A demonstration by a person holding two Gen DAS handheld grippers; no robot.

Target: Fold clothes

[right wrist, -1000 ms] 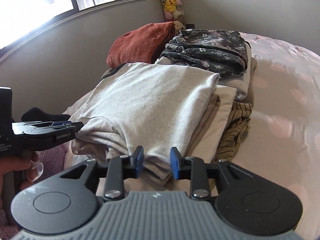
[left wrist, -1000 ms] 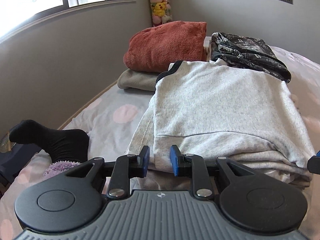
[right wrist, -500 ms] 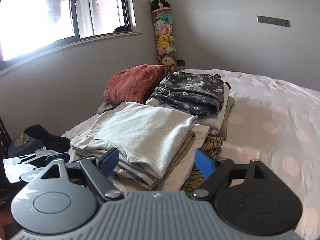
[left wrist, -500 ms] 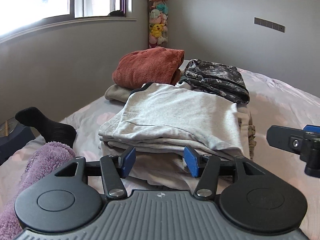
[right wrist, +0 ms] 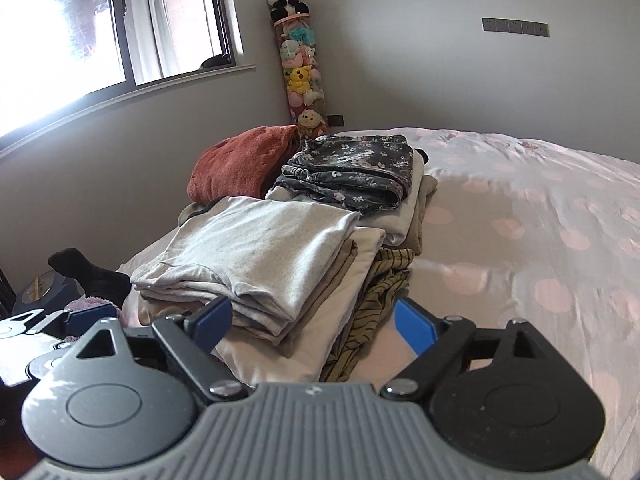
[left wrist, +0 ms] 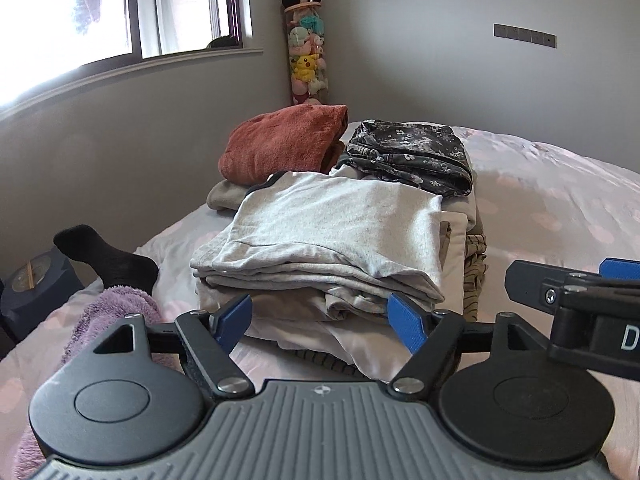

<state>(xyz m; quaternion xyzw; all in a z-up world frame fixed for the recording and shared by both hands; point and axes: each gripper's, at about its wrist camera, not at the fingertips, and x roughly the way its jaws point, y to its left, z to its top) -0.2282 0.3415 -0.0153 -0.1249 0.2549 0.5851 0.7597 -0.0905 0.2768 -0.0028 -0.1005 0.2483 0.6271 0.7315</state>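
Note:
A folded light-grey sweatshirt tops a stack of beige, white and olive-striped clothes on the bed. Behind it lie a dark floral garment and a rust-red fleece. My left gripper hovers just short of the stack's near edge; its jaws are opening, with nothing between them. My right gripper stands open and empty before the stack's right corner. One right-gripper finger shows at the left wrist view's right edge.
A black sock and a purple fuzzy cloth lie left of the stack. A dark blue object sits off the bed's left side. The pink-dotted bedcover spreads to the right. A tall tube of plush toys stands in the corner.
Both grippers have drawn back and up from the stack's edge. Their jaws went from nearly shut to wide apart. The grey sweatshirt stays flat on the stack.

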